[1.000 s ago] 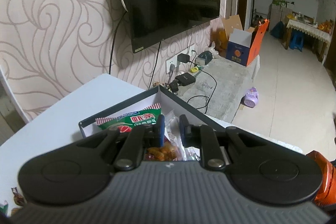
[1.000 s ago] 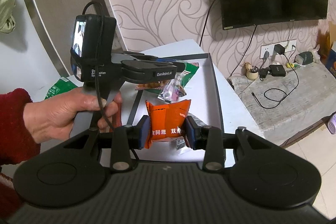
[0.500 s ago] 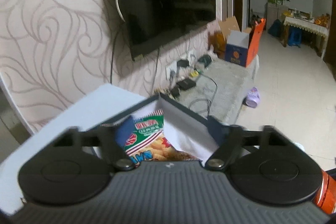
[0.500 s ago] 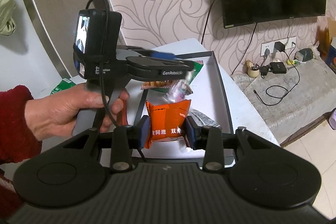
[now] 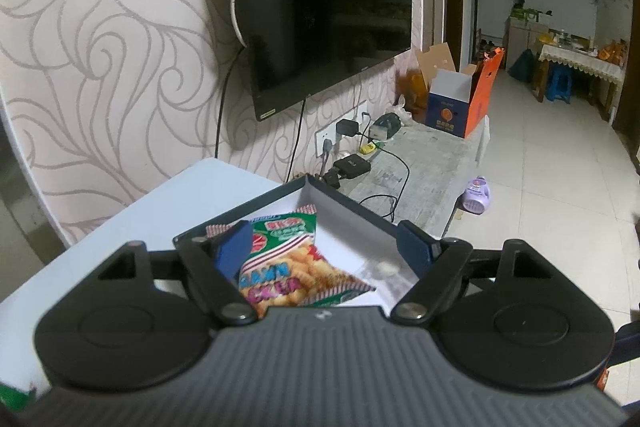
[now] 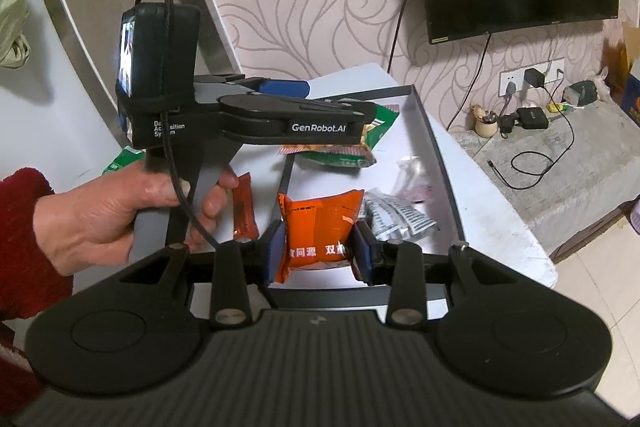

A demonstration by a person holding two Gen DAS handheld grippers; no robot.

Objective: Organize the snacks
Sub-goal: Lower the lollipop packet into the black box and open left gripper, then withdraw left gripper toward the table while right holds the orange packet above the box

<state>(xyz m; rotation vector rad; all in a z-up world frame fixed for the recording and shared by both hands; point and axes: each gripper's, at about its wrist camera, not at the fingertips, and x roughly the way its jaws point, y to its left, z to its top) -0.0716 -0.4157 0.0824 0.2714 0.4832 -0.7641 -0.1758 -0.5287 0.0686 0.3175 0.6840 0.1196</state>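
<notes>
While gripping: right gripper (image 6: 320, 247) clamps orange packet (image 6: 320, 223) over tray (image 6: 440, 163).
Left view only: left gripper (image 5: 324, 251) spread wide above green packet (image 5: 288, 259).
Room: table (image 5: 168, 199), TV (image 5: 332, 7).

A: What does the left gripper (image 6: 280, 89) look like from the right wrist view?

B: Black shell with "GenRobot.AI" in white, a grey handle, blue finger pads (image 6: 282, 87), and a black box at the back with a small lit screen and a black cable looping down.

A: And the hand (image 6: 112, 211)?

B: Bare skin, with a fuzzy dark red sleeve (image 6: 24, 247).

A: The right gripper (image 6: 320, 251)?

B: Ribbed grey body, two round black discs, silver screws on black linkages, blue pads.
</notes>
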